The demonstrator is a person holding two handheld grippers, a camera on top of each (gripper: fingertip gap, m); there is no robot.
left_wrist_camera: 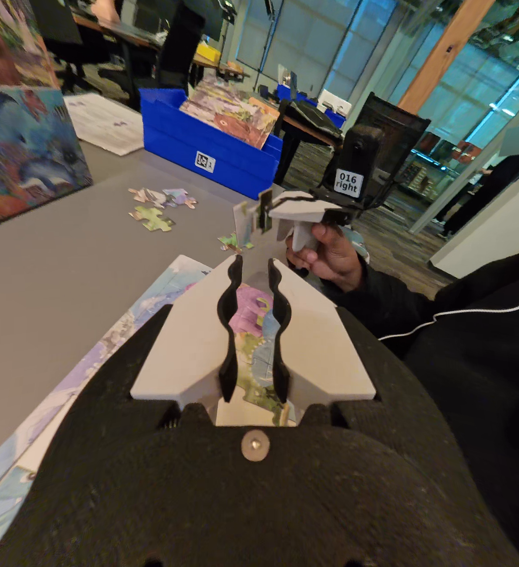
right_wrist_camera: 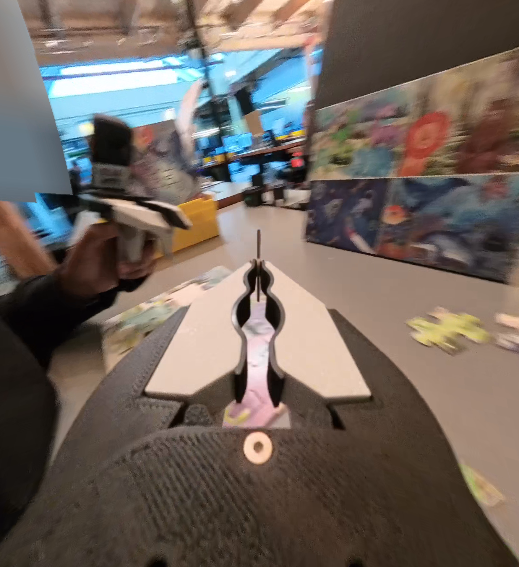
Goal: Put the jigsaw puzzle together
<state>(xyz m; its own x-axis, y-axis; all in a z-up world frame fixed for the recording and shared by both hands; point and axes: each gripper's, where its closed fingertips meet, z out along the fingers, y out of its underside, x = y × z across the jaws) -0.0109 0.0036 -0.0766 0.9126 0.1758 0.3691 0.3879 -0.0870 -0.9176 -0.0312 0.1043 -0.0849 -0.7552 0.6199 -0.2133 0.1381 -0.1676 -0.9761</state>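
The partly assembled puzzle (left_wrist_camera: 98,352) lies flat on the grey table; it is pale blue at its left side, with purple and green patches. My left gripper (left_wrist_camera: 254,260) hovers over it, jaws a little apart and empty. My right gripper (right_wrist_camera: 258,264) is shut on a puzzle piece (right_wrist_camera: 258,245), held upright and seen edge-on. In the left wrist view the right gripper (left_wrist_camera: 263,211) holds that piece (left_wrist_camera: 246,222) above the table, just beyond the puzzle's far edge. In the blurred right wrist view the left gripper (right_wrist_camera: 181,222) is at the left, with the puzzle (right_wrist_camera: 141,316) below it.
Loose pieces lie on the table: a purple cluster (left_wrist_camera: 164,198), a green one (left_wrist_camera: 152,218) and one near the right gripper (left_wrist_camera: 232,242). A blue bin (left_wrist_camera: 209,147) stands behind. Puzzle boxes (left_wrist_camera: 21,147) stand at the left. A yellow bin (right_wrist_camera: 197,224) sits at the far edge. There is about 11 centimetres between the tips of the two grippers.
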